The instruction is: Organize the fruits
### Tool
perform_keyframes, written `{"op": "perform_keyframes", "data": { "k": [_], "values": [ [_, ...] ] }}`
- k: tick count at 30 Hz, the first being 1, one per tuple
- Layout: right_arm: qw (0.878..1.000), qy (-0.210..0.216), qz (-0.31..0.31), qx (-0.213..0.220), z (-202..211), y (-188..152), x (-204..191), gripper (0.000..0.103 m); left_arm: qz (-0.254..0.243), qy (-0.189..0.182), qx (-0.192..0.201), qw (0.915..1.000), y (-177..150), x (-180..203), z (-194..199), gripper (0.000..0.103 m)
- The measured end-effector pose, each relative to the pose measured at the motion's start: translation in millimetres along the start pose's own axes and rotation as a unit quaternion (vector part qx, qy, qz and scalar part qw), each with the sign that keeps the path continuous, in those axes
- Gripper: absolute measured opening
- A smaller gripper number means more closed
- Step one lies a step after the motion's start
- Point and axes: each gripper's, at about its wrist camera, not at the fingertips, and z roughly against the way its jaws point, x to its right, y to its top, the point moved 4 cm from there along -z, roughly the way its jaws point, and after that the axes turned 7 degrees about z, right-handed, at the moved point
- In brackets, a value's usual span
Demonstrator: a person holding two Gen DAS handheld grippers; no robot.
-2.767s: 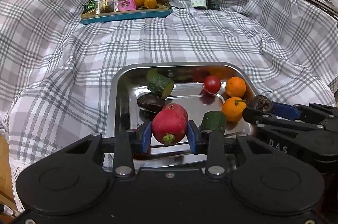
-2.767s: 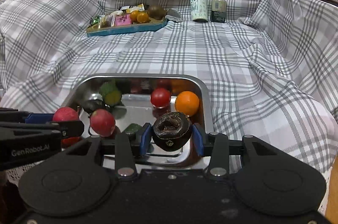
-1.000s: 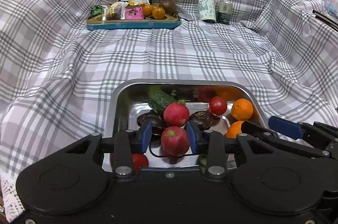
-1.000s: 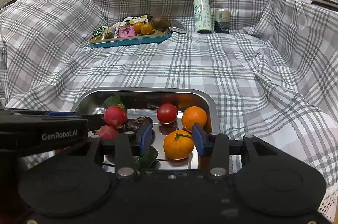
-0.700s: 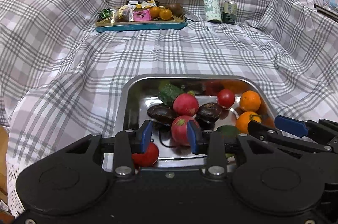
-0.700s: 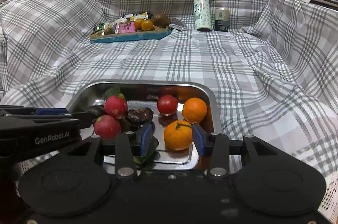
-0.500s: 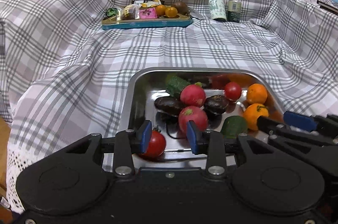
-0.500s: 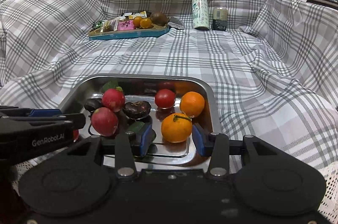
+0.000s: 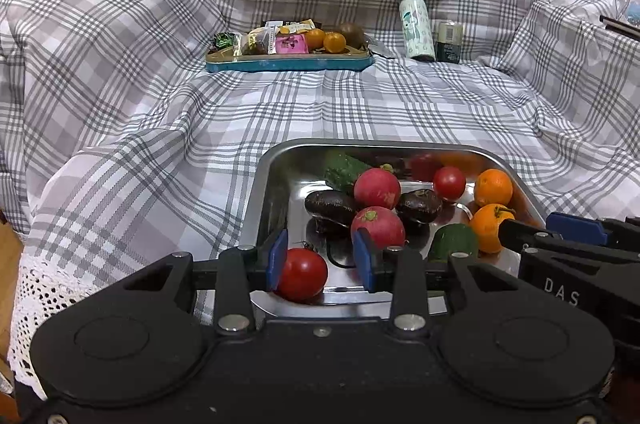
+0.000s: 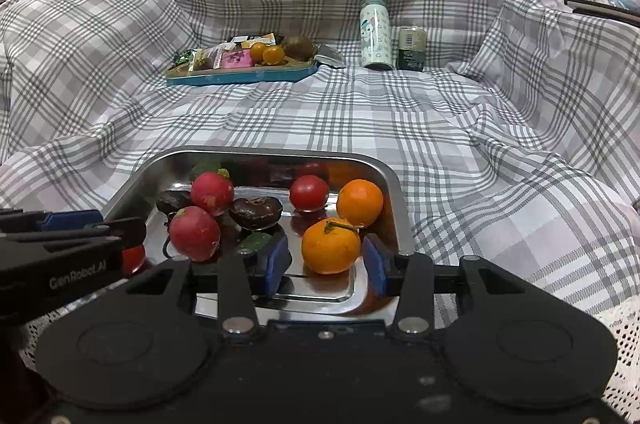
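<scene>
Both tongs now back, wide, empty; steel tray [image 9: 264, 180] with 2 oranges, 2 radishes, tomatoes.

The cucumber piece [image 10: 253, 242] hides mostly behind the right hand-held gripper [image 10: 326, 260]; snack wrappers [image 9: 260, 40] stay unreadable.

Both radish [image 9: 377, 227] and dark fruit [image 10: 255, 211] now lie released in the steel tray [image 9: 267, 192] (fingers drawn back, empty).
</scene>
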Motion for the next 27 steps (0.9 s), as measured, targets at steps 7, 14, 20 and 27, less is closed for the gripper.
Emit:
{"op": "perform_keyframes", "data": {
  "k": [7, 14, 20, 27],
  "values": [
    [1.0, -0.003, -0.005, 0.0, -2.0, -1.8, 0.7, 0.044, 0.019, -0.003, -0.005, 0.9998, -0.6, -5.0, -2.4, 0.045],
    [1.0, -0.003, -0.011, 0.002, -2.1, -2.1, 2.3, 0.044, 0.011, -0.002, -0.004, 0.9999, -1.8, -2.6, -3.0, 0.045],
    [1.0, -0.003, -0.012, 0.002, -2.0, -2.1, 2.4, 0.044, 0.009, -0.002, -0.004, 0.9999, -1.8, -2.0, -3.0, 0.045],
    [1.0, -0.003, -0.012, 0.002, -2.1, -2.1, 2.5, 0.044, 0.018, 0.001, -0.005, 0.9998, -1.5, -4.0, -3.3, 0.045]
  ]
}}
